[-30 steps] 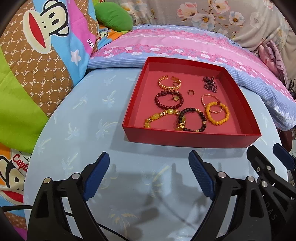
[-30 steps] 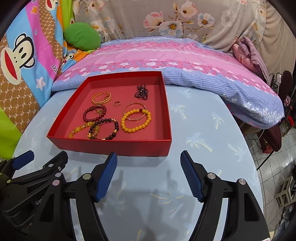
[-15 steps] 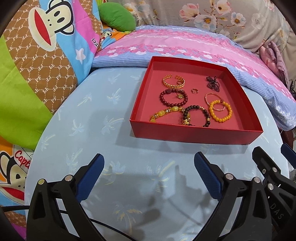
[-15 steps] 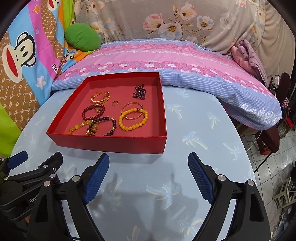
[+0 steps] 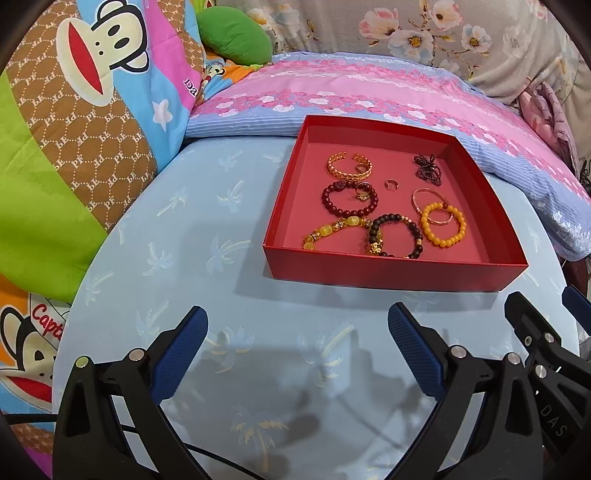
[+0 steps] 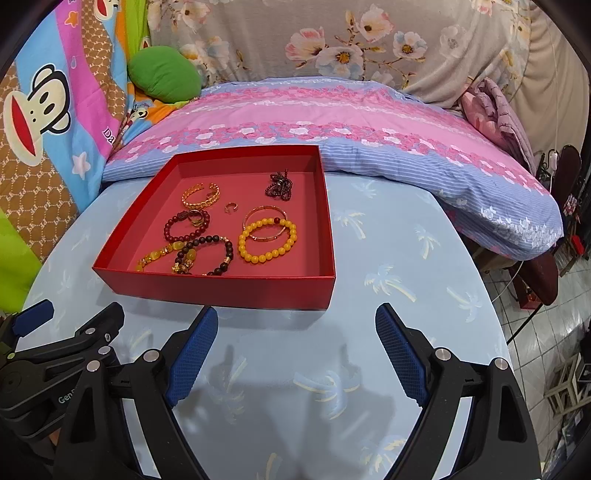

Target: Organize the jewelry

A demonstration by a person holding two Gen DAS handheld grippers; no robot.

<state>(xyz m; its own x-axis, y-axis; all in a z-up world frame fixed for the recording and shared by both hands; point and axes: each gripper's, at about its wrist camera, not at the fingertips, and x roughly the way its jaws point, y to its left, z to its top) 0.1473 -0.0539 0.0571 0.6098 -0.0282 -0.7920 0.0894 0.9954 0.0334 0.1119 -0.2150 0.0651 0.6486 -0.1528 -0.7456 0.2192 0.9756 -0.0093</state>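
Note:
A shallow red box (image 5: pixel 384 271) (image 6: pixel 229 288) sits on the round blue table and holds several bracelets and rings: a gold cuff (image 5: pixel 349 166), a dark red bead bracelet (image 5: pixel 349 201), an orange bead bracelet (image 5: pixel 443 229) (image 6: pixel 266 240), a dark bead bracelet (image 6: pixel 207 254) and a small ring (image 5: pixel 390 184). My left gripper (image 5: pixel 297 354) is open and empty, in front of the box. My right gripper (image 6: pixel 295 354) is open and empty, near the box's front right corner. Each gripper shows at the edge of the other's view.
The table (image 5: pixel 207 236) has a blue palm-print cover. A pink and blue pillow (image 6: pixel 332 125) lies behind the box. A cartoon monkey blanket (image 5: pixel 81 110) and a green cushion (image 5: pixel 236 35) are at the left. A tiled floor (image 6: pixel 535 325) lies past the table's right edge.
Both grippers have drawn back from the red box, which now looks smaller and farther. Both stay open and empty. The jewelry has not moved.

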